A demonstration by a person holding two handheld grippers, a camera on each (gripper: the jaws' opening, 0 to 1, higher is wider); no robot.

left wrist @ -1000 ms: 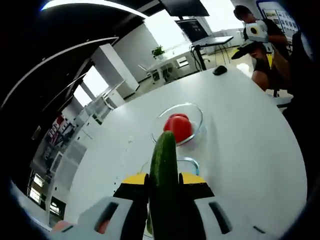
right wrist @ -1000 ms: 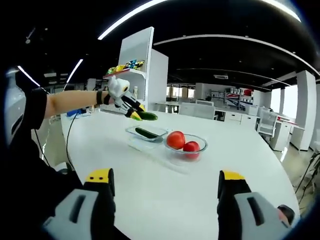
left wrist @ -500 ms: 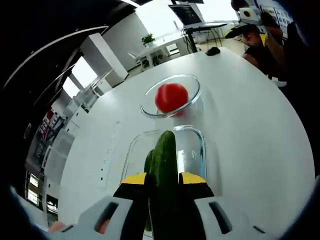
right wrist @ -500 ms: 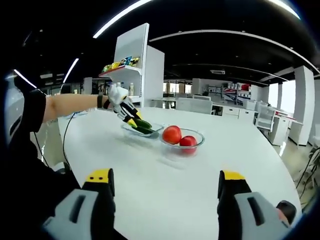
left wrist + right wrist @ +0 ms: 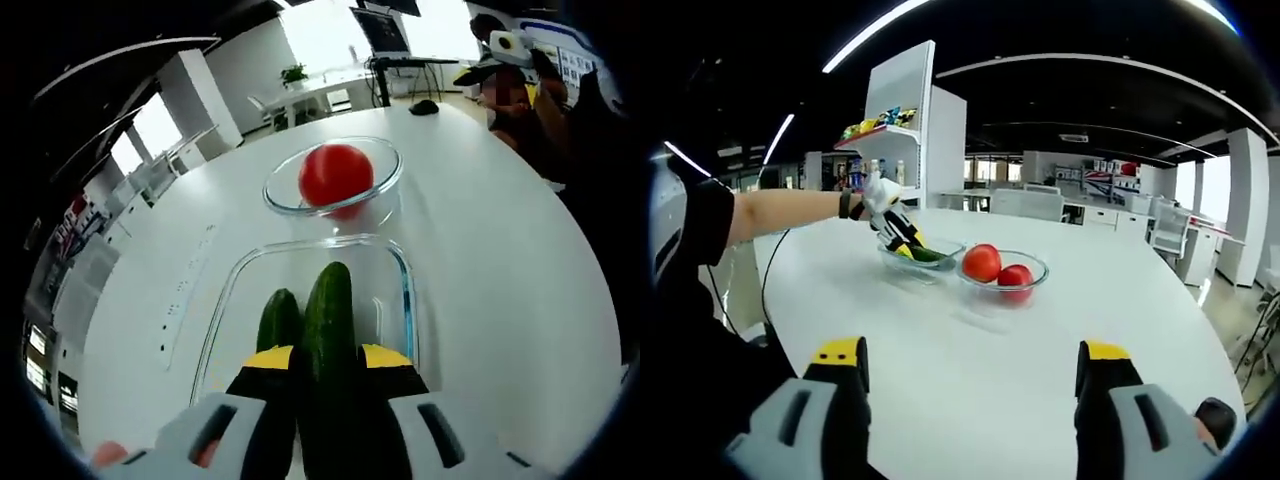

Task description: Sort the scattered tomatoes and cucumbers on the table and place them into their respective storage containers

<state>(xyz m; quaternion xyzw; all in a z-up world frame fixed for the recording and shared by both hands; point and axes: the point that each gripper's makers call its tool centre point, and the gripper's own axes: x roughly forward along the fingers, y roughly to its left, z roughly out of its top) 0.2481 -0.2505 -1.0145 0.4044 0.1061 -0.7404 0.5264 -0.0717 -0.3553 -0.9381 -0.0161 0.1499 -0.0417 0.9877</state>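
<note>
— Two glass containers sit on the white bench (image 5: 1040, 350), close side by side. What else is big from where you stand?

— Behind the bench in my right gripper view stands a tall white shelf unit (image 5: 905, 120) with coloured items on its upper shelf. My left arm (image 5: 780, 215) reaches across from the left of that view towards the containers.

— And the containers themselves?

— In my left gripper view the rectangular glass dish (image 5: 400, 290) lies nearest, and the round glass bowl (image 5: 385, 170) is just beyond it. The round bowl holds tomatoes: two tomatoes (image 5: 982, 262) show in the right gripper view, one of them plain in the left.

— What does your left hand-held gripper have?

— My left hand-held gripper (image 5: 328, 362) is clenched on a cucumber (image 5: 330, 330), its yellow-tipped jaws pressed to either side. The cucumber points forward over the rectangular dish, its far end inside the dish's outline. Whether it touches the glass bottom, I cannot tell. A second cucumber (image 5: 279, 320) lies in the dish just beside it.

— And the right one?

— My right hand-held gripper (image 5: 970, 365) holds nothing; its jaws are spread wide above bare bench, well apart from both containers.

— Anything small?

— A dark computer mouse (image 5: 424, 106) rests at the far edge of the bench.
</note>
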